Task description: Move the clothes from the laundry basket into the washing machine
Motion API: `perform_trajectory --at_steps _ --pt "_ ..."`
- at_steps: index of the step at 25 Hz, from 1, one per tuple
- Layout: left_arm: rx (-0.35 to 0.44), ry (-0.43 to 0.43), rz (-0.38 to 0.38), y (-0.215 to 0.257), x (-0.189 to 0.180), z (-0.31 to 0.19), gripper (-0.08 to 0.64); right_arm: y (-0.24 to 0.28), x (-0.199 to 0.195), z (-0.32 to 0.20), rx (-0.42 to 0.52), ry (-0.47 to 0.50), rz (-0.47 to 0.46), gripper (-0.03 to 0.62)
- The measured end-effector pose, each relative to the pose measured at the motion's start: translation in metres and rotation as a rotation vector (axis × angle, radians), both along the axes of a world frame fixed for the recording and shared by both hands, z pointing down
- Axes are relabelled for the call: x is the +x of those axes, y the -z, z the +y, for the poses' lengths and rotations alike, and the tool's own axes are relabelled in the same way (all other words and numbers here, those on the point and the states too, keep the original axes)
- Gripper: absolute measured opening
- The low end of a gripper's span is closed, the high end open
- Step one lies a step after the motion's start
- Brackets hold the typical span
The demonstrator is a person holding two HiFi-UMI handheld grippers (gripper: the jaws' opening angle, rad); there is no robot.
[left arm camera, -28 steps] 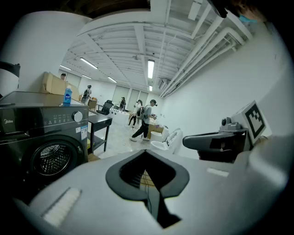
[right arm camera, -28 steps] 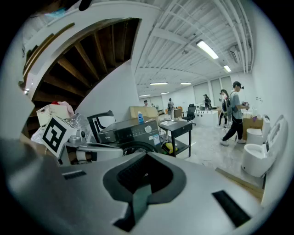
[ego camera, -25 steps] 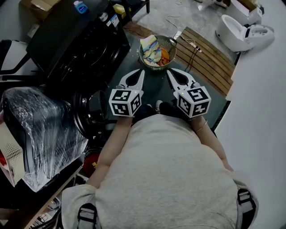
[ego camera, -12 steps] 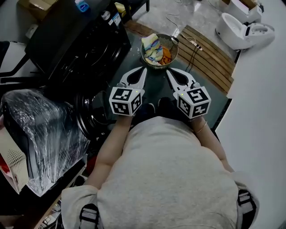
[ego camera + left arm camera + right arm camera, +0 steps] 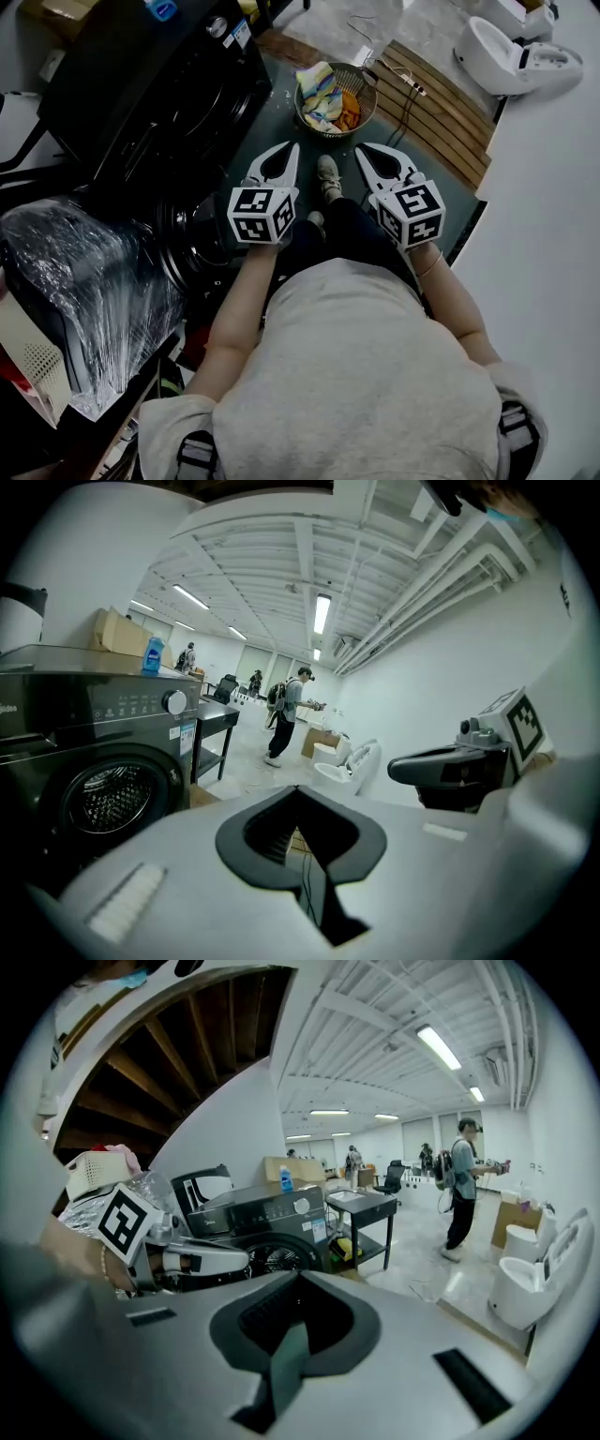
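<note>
Now left hand-held gripper, right hand-held gripper abreast — jaws closed, empty — tilted toward laundry basket.

My arms reach forward side by side. The left gripper and right gripper tilt slightly down, jaws closed together with nothing between them.

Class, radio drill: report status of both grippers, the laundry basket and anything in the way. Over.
Left gripper shut, empty. Right gripper shut, empty. Basket of clothes on floor ahead, untouched. Only the person's shoe between them.
</note>
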State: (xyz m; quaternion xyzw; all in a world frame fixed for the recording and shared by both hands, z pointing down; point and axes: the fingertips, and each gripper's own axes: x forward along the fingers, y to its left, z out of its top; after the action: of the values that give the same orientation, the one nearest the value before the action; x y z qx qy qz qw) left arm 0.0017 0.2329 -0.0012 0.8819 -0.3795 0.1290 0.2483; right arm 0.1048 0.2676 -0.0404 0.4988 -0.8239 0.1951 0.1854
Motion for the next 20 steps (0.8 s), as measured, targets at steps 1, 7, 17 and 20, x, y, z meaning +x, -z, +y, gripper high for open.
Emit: perform_trajectory --at_steps 1,7,17,20 --pt "-0.007 0.004 -0.002 -0.004 0.002 -0.006 0.009 -0.003 0.002 -0.01 -0.003 0.006 0.002 0.008" --pt "-0.057 0.035 -0.014 -0.02 0.018 -0.056 0.009 -0.02 0.015 -0.075 -0.055 0.037 -0.051 0.008" --pt "-0.121 0.072 -0.039 -0.052 0.053 -0.142 0.009 -0.064 0.035 -0.165 -0.157 0.12 -0.084 0.008" --pt "-0.116 0.061 -0.067 -0.065 0.058 -0.155 0.009 -0.078 0.038 -0.181 -0.171 0.141 -0.08 0.008"
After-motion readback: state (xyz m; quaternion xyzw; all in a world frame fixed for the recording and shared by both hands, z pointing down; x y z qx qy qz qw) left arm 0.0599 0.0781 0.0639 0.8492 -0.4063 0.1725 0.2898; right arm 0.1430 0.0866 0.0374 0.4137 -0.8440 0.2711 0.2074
